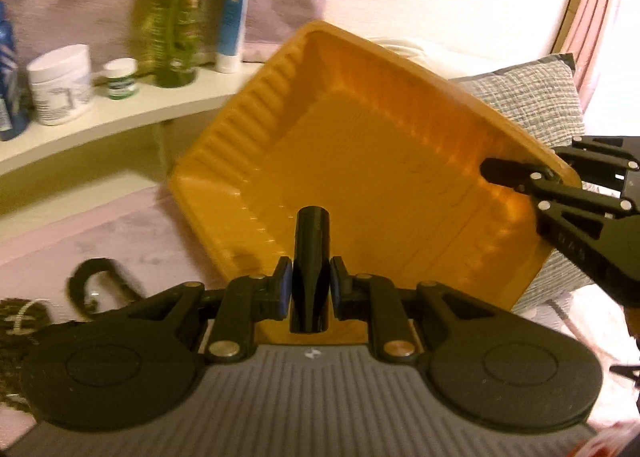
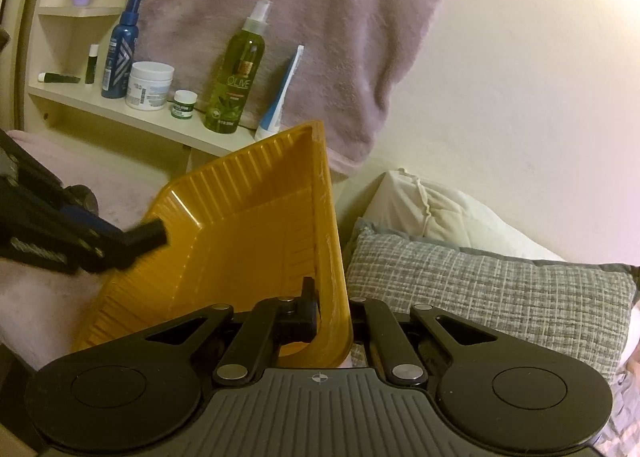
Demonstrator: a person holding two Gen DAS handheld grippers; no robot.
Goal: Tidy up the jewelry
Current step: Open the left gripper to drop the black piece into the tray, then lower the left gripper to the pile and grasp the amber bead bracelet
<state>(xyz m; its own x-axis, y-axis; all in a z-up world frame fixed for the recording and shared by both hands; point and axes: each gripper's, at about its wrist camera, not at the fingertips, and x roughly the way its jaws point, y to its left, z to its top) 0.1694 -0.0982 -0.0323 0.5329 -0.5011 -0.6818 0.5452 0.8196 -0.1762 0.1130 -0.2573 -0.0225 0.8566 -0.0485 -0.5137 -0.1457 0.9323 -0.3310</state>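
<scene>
An empty orange plastic tray (image 1: 360, 145) with ribbed walls is tilted in the air; it also shows in the right wrist view (image 2: 240, 233). My left gripper (image 1: 311, 281) is shut on a black cylindrical piece (image 1: 311, 257) that points over the tray's near edge; in the right wrist view this gripper (image 2: 152, 235) comes in from the left. My right gripper (image 2: 332, 313) is shut on the tray's right rim; in the left wrist view it (image 1: 520, 177) clamps that rim at the right. A dark beaded jewelry piece (image 1: 100, 289) lies on pink cloth at the lower left.
A curved white shelf (image 2: 120, 113) holds a green olive spray bottle (image 2: 236, 85), a blue-white tube (image 2: 280, 97), white jars (image 2: 150, 85) and a blue bottle (image 2: 120, 53). A grey woven pillow (image 2: 480, 297) lies to the right. A pink towel (image 2: 320, 37) hangs behind.
</scene>
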